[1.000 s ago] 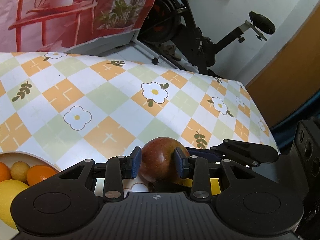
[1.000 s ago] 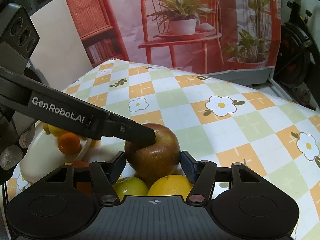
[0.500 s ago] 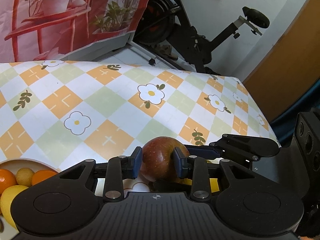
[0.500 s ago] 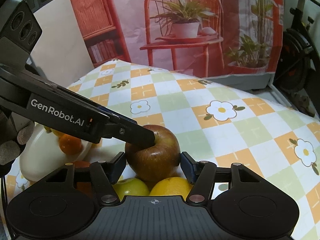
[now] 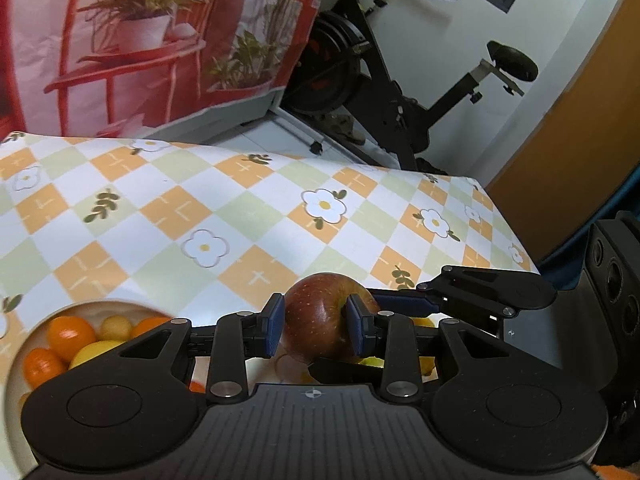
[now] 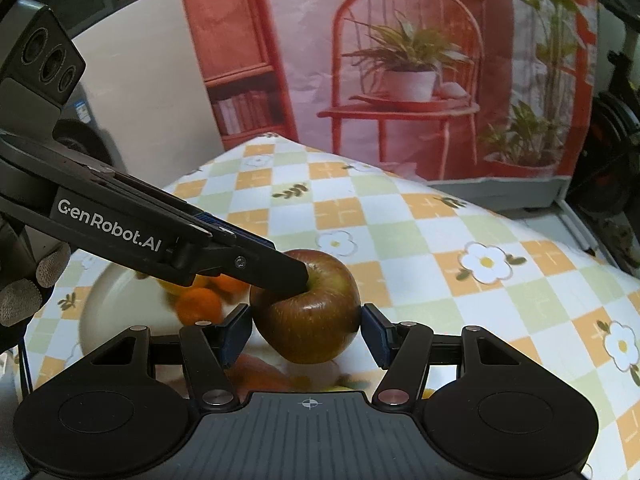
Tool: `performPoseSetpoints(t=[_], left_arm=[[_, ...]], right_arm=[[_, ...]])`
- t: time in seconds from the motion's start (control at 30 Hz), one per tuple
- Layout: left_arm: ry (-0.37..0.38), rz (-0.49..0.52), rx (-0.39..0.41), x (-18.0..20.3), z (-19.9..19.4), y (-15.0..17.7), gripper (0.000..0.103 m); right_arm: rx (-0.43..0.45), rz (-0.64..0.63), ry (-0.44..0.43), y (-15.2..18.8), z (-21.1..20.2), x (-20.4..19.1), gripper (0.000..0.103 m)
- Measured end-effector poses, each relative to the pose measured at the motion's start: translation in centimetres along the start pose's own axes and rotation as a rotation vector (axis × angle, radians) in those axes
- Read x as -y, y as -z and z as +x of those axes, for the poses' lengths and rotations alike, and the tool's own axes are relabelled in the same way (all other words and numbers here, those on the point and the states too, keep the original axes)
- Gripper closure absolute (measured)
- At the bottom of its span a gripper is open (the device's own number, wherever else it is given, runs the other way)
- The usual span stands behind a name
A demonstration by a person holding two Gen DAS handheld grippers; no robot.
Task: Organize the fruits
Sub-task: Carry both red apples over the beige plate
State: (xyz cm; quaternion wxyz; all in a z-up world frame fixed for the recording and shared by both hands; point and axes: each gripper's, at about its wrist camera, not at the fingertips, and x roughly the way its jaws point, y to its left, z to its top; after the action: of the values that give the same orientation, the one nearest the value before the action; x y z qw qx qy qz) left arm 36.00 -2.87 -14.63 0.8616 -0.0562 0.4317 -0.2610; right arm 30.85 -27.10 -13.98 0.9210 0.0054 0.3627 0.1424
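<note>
Two tongs meet on one red apple (image 6: pixel 307 312). Your left tongs (image 5: pixel 316 330) pinch it, blue pads pressed to its sides, one finger tip sunk in the stem dimple. Your right tongs (image 6: pixel 307 332) bracket the same apple, pads at its flanks; whether they press it, you cannot tell. Left of both tongs sits a white bowl (image 5: pixel 16 364) of oranges (image 5: pixel 70 334) on the checked tabletop (image 5: pixel 248 216).
</note>
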Motion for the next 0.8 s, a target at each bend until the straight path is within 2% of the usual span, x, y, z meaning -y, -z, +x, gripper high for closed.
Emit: performPoseSetpoints(t=[0.47,0.8], left_arm=[[-0.057,-0.050,0.060,-3.7,-5.8,2.4,0.067],[-0.089,-0.096,0.076,-6.4,-8.5,4.3,0.067]], right_arm=[[-0.001,-0.083,-0.069,-1.9,1.4,-6.9,0.048],[-0.020,-0.132,-0.118,-2.6,3.3,-11.4,0.048]])
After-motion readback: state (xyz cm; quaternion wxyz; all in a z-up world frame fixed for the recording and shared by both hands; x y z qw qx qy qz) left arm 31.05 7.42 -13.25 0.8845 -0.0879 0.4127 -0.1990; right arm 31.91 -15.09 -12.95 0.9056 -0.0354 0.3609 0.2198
